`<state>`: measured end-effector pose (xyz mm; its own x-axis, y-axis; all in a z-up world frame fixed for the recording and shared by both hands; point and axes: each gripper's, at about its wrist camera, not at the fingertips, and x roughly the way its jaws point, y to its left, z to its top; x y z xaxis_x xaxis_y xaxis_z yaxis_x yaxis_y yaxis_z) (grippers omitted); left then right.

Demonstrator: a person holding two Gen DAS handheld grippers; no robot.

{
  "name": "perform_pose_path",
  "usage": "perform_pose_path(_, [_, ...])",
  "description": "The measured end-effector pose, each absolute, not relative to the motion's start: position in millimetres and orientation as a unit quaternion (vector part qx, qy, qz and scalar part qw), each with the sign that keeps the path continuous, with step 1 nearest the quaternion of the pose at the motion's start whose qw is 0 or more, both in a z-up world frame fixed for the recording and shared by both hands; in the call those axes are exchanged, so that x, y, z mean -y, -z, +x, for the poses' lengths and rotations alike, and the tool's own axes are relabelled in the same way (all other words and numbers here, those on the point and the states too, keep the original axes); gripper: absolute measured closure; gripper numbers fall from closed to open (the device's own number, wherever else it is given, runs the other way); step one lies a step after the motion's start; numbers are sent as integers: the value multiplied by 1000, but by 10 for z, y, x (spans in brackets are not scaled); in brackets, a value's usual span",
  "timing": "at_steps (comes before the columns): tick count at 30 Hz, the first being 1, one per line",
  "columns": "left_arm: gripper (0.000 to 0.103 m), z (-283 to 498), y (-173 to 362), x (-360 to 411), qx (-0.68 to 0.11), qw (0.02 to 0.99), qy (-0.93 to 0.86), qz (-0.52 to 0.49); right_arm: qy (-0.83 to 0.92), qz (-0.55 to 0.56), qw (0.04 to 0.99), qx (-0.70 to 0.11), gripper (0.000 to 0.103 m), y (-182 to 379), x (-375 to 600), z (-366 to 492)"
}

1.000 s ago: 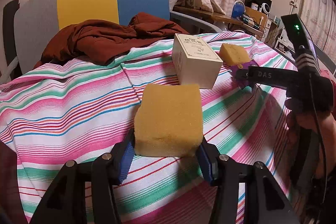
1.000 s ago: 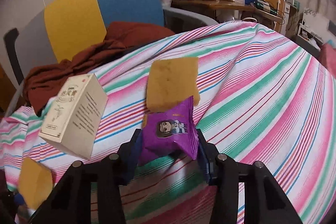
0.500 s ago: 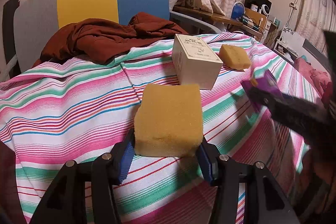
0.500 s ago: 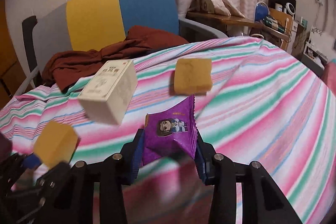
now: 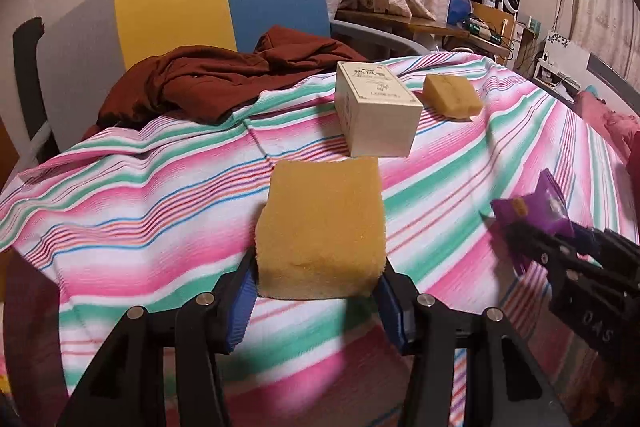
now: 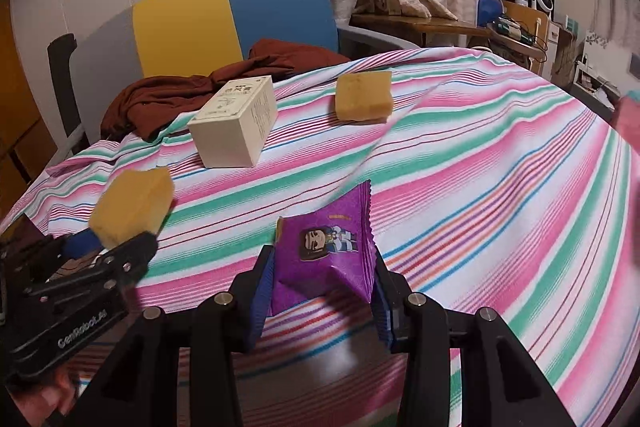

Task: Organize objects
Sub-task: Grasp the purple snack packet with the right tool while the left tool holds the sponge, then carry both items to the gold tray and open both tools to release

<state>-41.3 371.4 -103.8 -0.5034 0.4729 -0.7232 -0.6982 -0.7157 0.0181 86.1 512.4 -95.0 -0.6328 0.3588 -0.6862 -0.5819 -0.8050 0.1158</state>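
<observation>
My left gripper [image 5: 318, 287] is shut on a yellow sponge block [image 5: 320, 227], held just above the striped tablecloth [image 5: 140, 195]. From the right wrist view that same sponge [image 6: 132, 205] shows at the lower left in the left gripper [image 6: 116, 247]. My right gripper [image 6: 320, 279] is shut on a purple snack packet [image 6: 328, 247] with a cartoon figure, above the cloth. The packet [image 5: 532, 211] also appears at the right edge of the left wrist view. A cream carton [image 5: 374, 111] and a second yellow sponge [image 5: 452, 95] lie on the cloth further back.
A dark red garment [image 5: 224, 79] is heaped at the table's far left edge against a chair [image 5: 224, 3] with grey, yellow and blue panels. A cluttered desk [image 6: 516, 27] stands at the back right. Curtains hang behind.
The right gripper has carried the purple packet away from the far sponge, toward the near right side of the table. The left gripper and its sponge have stayed put.
</observation>
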Motion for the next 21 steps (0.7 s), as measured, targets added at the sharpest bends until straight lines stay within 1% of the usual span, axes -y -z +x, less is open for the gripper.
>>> perform_pose_path(9, [49,-120,989,-3430,-143,352,-854,-355,-897,-323,270,-135,59,811,-4906,957])
perform_pose_path(14, [49,-4,965,-3354,-144,356,-855,-348,-898,-326,258,-146,59,777,-4740,1030])
perform_pose_path(21, [49,84,951,-3048,-110,355,-855,-361,-900,-334,236,-151,58,732,-4490,1130])
